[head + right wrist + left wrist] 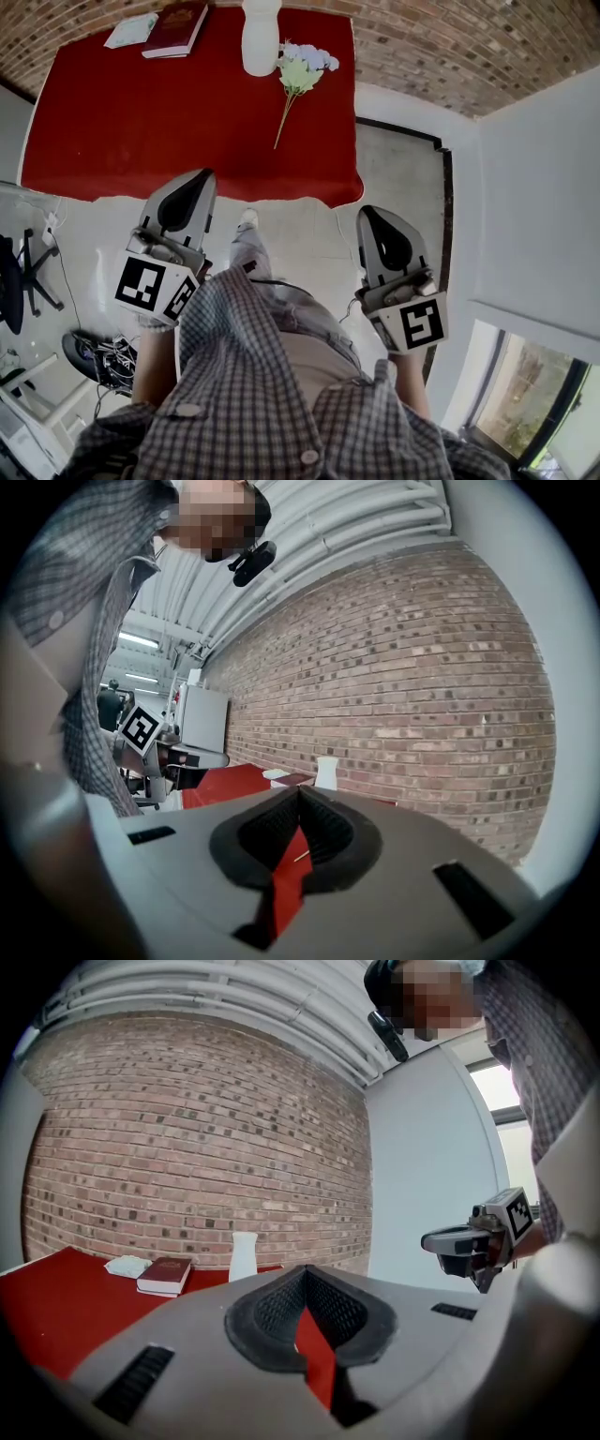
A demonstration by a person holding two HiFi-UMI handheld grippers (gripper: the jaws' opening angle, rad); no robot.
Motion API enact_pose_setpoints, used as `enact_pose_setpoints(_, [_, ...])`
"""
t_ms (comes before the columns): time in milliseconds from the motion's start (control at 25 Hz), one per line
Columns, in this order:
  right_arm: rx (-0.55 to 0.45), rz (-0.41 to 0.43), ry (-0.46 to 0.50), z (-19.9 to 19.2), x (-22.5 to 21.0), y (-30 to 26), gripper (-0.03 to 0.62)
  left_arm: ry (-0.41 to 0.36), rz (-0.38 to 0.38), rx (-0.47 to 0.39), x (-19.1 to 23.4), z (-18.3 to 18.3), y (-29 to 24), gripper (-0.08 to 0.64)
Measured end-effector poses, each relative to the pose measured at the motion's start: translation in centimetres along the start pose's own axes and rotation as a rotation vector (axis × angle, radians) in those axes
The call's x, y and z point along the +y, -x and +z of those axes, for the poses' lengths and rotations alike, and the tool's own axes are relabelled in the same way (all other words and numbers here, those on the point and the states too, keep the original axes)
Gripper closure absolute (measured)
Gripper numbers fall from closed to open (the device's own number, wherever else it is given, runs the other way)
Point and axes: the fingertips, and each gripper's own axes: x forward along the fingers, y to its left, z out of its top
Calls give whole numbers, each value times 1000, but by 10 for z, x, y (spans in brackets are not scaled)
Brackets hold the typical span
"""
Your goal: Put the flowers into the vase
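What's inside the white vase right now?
Nothing sticks out of the vase; its opaque wall hides the inside. The flowers lie beside it on the red table.

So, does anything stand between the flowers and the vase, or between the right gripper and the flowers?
Nothing visible. The flowers lie right of the vase, with nothing between. From the shut right gripper to them is only floor and bare red table. The book lies far left.
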Motion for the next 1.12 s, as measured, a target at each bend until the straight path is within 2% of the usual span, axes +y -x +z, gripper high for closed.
enact_pose_setpoints(480, [29,-59,-29,16,-23,-104,586,-2,-61,29,86,15,-68,552])
enact_pose_setpoints(600, [18,-87,-65,22,-30,-127,586,-11,-80,29,105,19,-84,552])
enact_pose_setpoints(720, [41,-69,-94,24,-31,-150,586,-15,-94,27,125,23,-96,552])
enact_pose_setpoints(840, [68,-41,-77,24,-25,-172,586,-14,-108,31,143,23,-105,552])
enact_pose_setpoints(1120, [85,-51,-43,24,-17,-204,585,7,-134,52,168,13,-123,552])
